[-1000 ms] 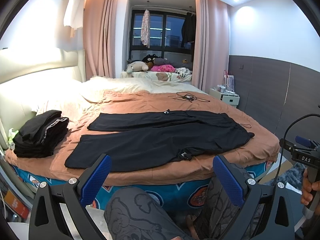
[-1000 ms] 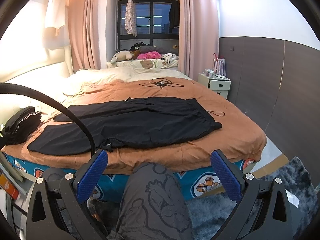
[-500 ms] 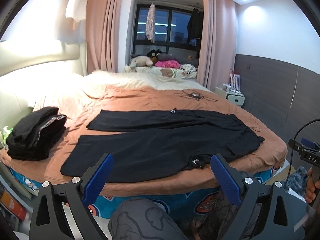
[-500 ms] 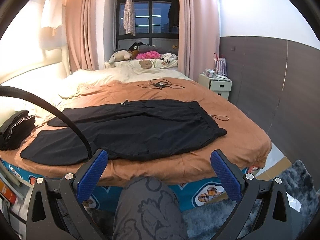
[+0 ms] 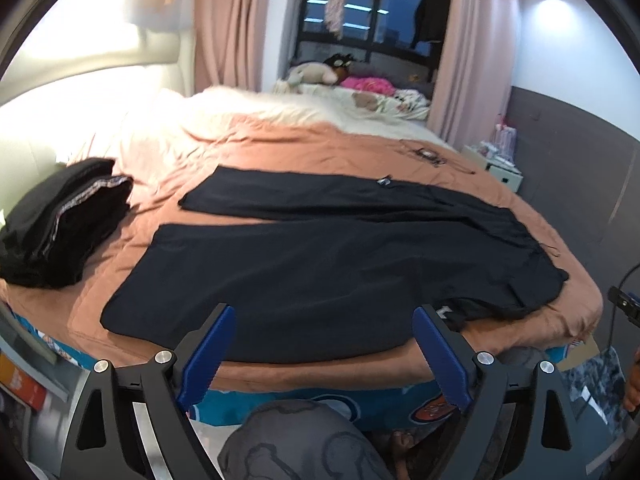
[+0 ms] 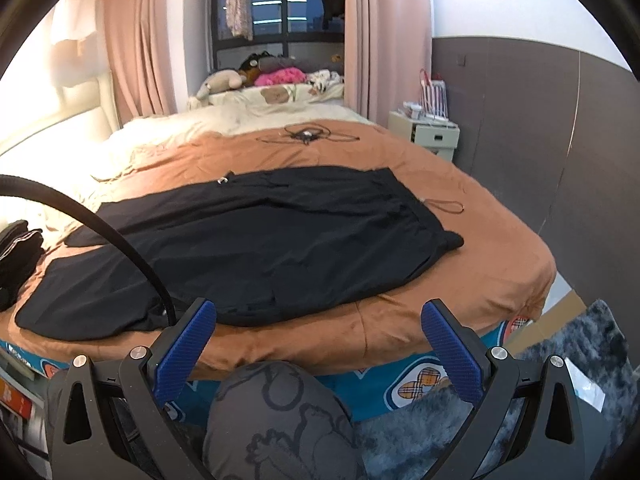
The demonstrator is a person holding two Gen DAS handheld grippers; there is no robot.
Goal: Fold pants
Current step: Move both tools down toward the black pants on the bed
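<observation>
L gripper (image 5: 322,338) wide, closing a bit – empty | R gripper (image 6: 318,330) wide – empty | pants (image 5: 320,256) flat

Black pants (image 6: 256,248) lie flat across bed (image 6: 480,280).

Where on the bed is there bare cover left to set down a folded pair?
Bare brown cover lies right of the black pants, toward the nightstand, and behind them up to the cable tangle. The left end is crowded by the folded black stack.
</observation>
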